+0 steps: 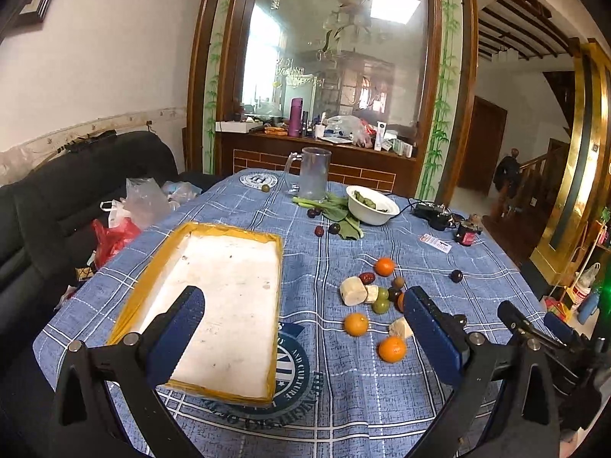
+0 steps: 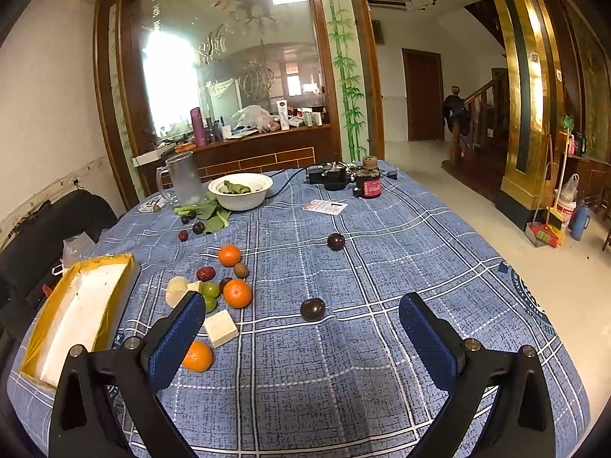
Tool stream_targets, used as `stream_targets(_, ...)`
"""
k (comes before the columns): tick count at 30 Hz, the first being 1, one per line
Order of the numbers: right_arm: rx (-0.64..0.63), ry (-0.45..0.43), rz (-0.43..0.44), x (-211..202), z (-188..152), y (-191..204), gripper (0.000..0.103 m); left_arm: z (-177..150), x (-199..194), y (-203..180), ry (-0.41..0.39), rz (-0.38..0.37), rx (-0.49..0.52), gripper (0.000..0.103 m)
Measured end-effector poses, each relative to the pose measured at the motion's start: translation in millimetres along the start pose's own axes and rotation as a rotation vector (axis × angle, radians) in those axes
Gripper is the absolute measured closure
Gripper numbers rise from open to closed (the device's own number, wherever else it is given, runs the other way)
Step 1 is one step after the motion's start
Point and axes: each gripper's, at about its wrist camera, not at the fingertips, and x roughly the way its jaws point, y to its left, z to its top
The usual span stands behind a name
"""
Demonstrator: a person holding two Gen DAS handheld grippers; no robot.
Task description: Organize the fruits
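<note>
1. Plainly, nothing is being carried: the left gripper [image 1: 301,328] is hanging spread wide over the near end of the empty yellow-rimmed tray [image 1: 229,229], and the right gripper [image 2: 301,328] is equally spread, hovering above the tablecloth [image 2: 382,343].
2. Fruit is lying loose just right of the tray: tangerines [image 2: 237,293], green grapes [image 2: 210,289], red dates [image 2: 206,273].
3. The dark plum [image 2: 312,308] is sitting alone nearest the right gripper; being round, it is probably going to roll if a finger nudges it.
4. Cloth wrinkles are risking a snag during a low approach.
</note>
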Motion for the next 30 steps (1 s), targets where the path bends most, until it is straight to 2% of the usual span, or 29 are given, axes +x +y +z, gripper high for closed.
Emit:
stream_targets(8, -0.021, -0.035, 0.019, -4, 0, 8, 0.001, -4, 9, -3, 0.021, 0.014, 0.020, 0.000)
stream_targets(16, -0.054, -0.006, 0.044, 9, -2, 6, 0.001, -5, 28, -2, 0.074, -0.013, 0.021, 0.000)
stream_targets(19, -0.097, 0.004, 0.047, 12, 1, 2, 0.001, -1, 35, 9, 0.088, 0.000, 0.008, 0.000)
stream_targets(24, -0.183, 0.032, 0.047, 18, 5, -9, 0.001, 1, 49, 40, 0.102, 0.027, -0.069, 0.000)
stream_targets(27, -0.193, 0.066, 0.058, 29, 9, -23, 0.001, -2, 55, 42, 0.117, 0.000, -0.080, 0.000)
stream_targets(30, -0.139, 0.108, 0.098, 43, 19, -41, 0.002, -7, 66, 31, 0.150, -0.090, -0.066, 0.000)
